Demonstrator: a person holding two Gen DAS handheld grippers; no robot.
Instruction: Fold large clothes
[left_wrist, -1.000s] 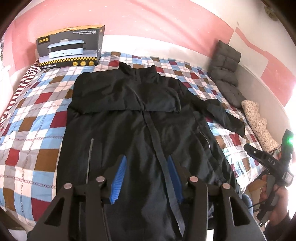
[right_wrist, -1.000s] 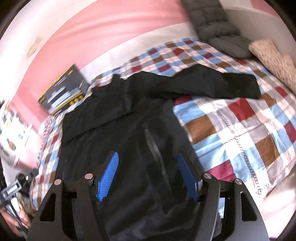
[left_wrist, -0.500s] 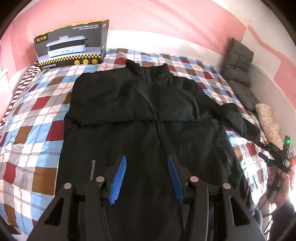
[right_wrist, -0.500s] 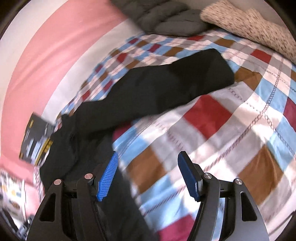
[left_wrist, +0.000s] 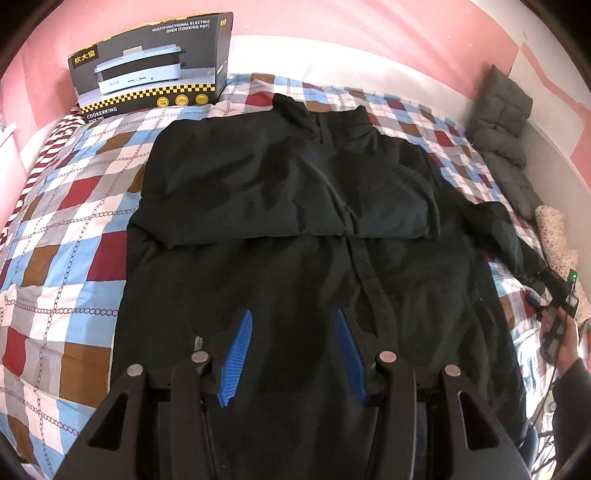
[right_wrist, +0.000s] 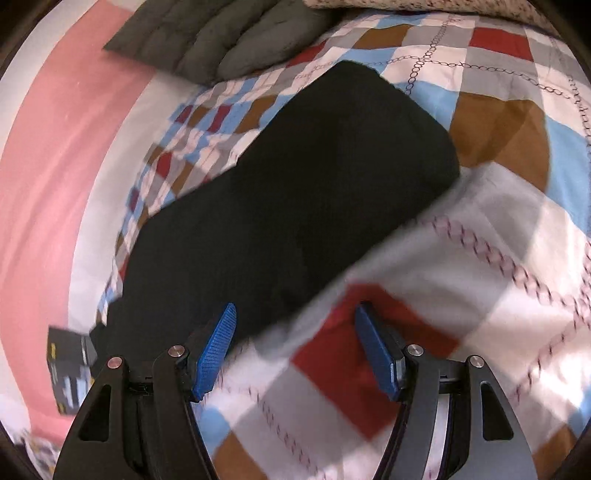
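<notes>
1. Black and slack, the jacket (left_wrist: 295, 229) lay spread front-up on the bed (left_wrist: 66, 221), collar towards the far wall; one sleeve was already folded across the chest, and the other sleeve (right_wrist: 295, 192) stretched out flat over the checked quilt.
2. Both sets of jaws stood open and empty: the left gripper (left_wrist: 291, 354) hung above the jacket's lower front, and the right gripper (right_wrist: 295, 350) straddled the near edge of the outstretched sleeve, with no pad pressing on cloth.
3. Risk, as I judged it: the right jaws sat half over sleeve and half over quilt, so closing there could pinch the quilt together with the sleeve and drag the bedding up.
4. A thin pinch on one layer of smooth, limp fabric could slip, letting the sleeve sag or twist before it crossed the chest.
5. Pulling the sleeve could also shift the body and loosen the fold already made, since nothing pinned the jacket.
6. A stiff cardboard box (left_wrist: 151, 62) stood at the bed's far corner, and quilted grey cushions (right_wrist: 221, 37) lay beyond the cuff, both well apart from the work.
</notes>
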